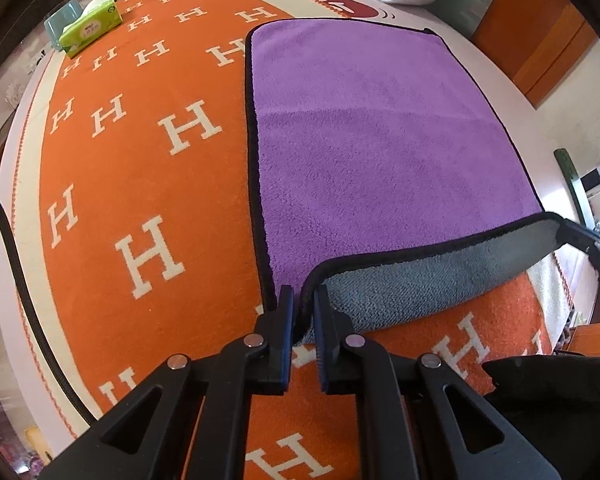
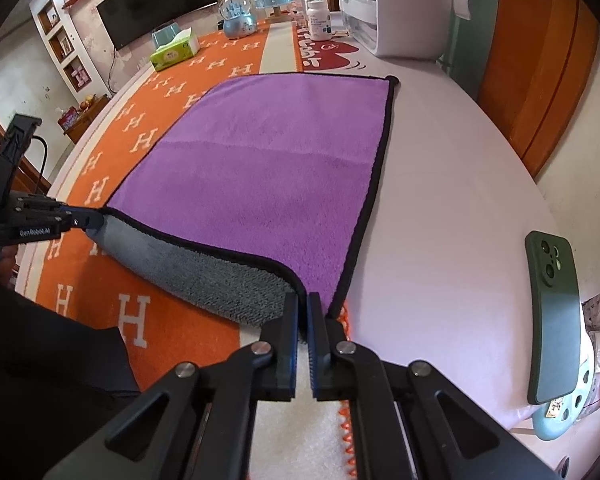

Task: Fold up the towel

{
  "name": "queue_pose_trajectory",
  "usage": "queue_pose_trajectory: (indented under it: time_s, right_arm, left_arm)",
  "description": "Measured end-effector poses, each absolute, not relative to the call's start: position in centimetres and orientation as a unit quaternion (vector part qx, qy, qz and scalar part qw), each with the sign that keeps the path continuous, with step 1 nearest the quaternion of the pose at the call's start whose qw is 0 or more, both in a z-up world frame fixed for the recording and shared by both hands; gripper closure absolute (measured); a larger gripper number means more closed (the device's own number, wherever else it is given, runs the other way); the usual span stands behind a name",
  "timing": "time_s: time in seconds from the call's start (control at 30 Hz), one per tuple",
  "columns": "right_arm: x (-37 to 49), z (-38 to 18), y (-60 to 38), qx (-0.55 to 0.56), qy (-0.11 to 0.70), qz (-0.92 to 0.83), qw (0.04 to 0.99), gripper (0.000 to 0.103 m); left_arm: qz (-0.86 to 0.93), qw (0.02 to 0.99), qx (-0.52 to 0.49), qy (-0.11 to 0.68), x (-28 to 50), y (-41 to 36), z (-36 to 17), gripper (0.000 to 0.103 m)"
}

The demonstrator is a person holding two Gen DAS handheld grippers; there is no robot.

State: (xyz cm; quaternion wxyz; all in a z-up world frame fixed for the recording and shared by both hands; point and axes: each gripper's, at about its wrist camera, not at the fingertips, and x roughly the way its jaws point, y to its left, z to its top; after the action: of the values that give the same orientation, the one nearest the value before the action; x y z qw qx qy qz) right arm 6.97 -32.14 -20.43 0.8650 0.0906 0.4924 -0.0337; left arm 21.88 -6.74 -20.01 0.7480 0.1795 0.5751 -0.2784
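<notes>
A purple towel (image 1: 372,132) with a black hem and grey underside lies flat on an orange H-patterned cloth; it also shows in the right wrist view (image 2: 260,176). Its near edge is lifted and curls up, showing the grey side (image 1: 428,276). My left gripper (image 1: 303,300) is shut on the towel's near left corner. My right gripper (image 2: 303,304) is shut on the near right corner. Each gripper shows in the other's view: the right one at the right edge (image 1: 592,240), the left one at the left edge (image 2: 80,220).
The orange cloth (image 1: 140,168) covers a white table (image 2: 452,216). A green phone (image 2: 554,320) lies at the table's right edge. A tissue pack (image 1: 92,26), snow globe (image 2: 238,16), bottle (image 2: 319,20) and white appliance (image 2: 384,12) stand at the far end.
</notes>
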Motion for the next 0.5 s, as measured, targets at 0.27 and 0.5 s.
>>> queue_pose_trajectory:
  time_s: [0.27,0.5]
  right_arm:
    - [7.8,-18.4,-32.5,0.091,0.477,-0.034,0.873,0.099]
    - [9.3,-15.3,-33.3,0.076,0.449,-0.033,0.89,0.099]
  left_arm:
    - [-0.285,0.755,0.188,0.559,22.2,-7.2,-17.6,0.096]
    - [-0.298,0.776,0.192,0.521,23.7,-7.7,-14.0,0.096]
